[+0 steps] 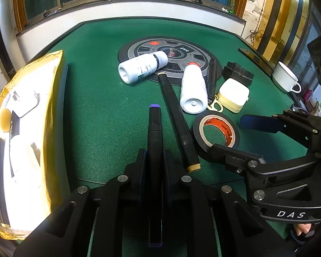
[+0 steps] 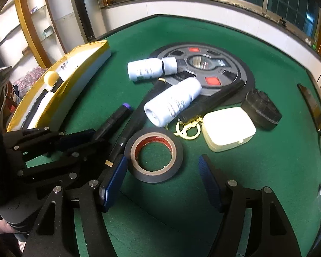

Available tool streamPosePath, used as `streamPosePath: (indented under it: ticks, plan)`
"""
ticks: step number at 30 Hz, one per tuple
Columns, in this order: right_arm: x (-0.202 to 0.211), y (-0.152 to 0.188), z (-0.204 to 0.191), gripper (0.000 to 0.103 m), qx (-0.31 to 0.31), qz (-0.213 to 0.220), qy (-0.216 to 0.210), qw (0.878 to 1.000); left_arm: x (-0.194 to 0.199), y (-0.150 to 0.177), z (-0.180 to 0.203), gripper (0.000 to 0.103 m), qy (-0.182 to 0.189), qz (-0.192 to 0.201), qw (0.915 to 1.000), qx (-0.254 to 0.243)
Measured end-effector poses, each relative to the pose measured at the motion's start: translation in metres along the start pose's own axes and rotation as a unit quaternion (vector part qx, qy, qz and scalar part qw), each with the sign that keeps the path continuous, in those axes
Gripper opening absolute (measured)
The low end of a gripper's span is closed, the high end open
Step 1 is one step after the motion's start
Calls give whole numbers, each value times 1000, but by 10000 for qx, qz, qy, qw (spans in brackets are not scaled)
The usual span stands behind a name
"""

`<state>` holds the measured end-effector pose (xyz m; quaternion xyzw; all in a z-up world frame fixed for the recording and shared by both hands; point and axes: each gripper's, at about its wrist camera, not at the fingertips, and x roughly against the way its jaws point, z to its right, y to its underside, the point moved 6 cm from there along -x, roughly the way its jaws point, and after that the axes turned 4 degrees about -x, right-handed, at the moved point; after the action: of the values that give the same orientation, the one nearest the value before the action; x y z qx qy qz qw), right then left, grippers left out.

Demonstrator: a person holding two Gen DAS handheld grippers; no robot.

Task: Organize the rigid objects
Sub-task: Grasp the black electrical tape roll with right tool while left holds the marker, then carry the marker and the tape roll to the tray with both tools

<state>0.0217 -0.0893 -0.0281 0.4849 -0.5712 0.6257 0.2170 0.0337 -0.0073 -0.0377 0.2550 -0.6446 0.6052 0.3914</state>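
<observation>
My left gripper (image 1: 155, 156) is shut on a black marker with purple end caps (image 1: 154, 126), which points forward between the pads. The right wrist view shows that same marker (image 2: 115, 117) sticking out of the left gripper (image 2: 83, 138). A roll of black tape with a red core (image 2: 154, 154) lies flat on the green felt. My right gripper (image 2: 162, 177) is open just in front of it, one blue pad close by the roll's left edge and the other apart from it. From the left wrist view, the right gripper (image 1: 241, 137) straddles the tape roll (image 1: 216, 132).
An open yellow-lined box (image 1: 53, 85) holding several items stands at the left. Two white bottles (image 1: 142, 66) (image 1: 192, 87), a yellow-capped black marker (image 1: 175, 120), a white case (image 1: 233, 95) with a gold keyring, a black block (image 1: 238, 72) and a white cup (image 1: 285, 77) lie around the round centre panel (image 1: 175, 51).
</observation>
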Motion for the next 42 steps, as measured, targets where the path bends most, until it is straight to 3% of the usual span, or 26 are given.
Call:
streamPosePath:
  ticks: [6,9,14,17,20,24,31,42]
  plan:
    - [-4,-1,5,67,-129,8,-160,9998,0,0,0,13,3,-11,10000,-44]
    - [1,-1,-1,67,117,-27,-344,9993,1,0,-1,13,47,-88,9998,-153]
    - [-8,5,-9,67,402,-208,-277,9986,1,0,-4,13,205,-137,9996,-144]
    - [-12,4,-8,67,375,-124,-284,9988,2,1,0,13,81,-81,9994,-312]
    - [-12,3,-4,55,338,-51,-204,9992,3,2,3,13,-61,-33,9991,-416]
    - [-9,3,0,55,236,-130,-238,9994,4,3,1,12,-75,23,9996,-276]
    - [9,-6,4,55,39,155,-380,9991,18,-6,-2,12,128,210,9997,35]
    - [23,-9,-3,55,-70,376,-510,9980,45,-11,-11,12,85,501,9985,183]
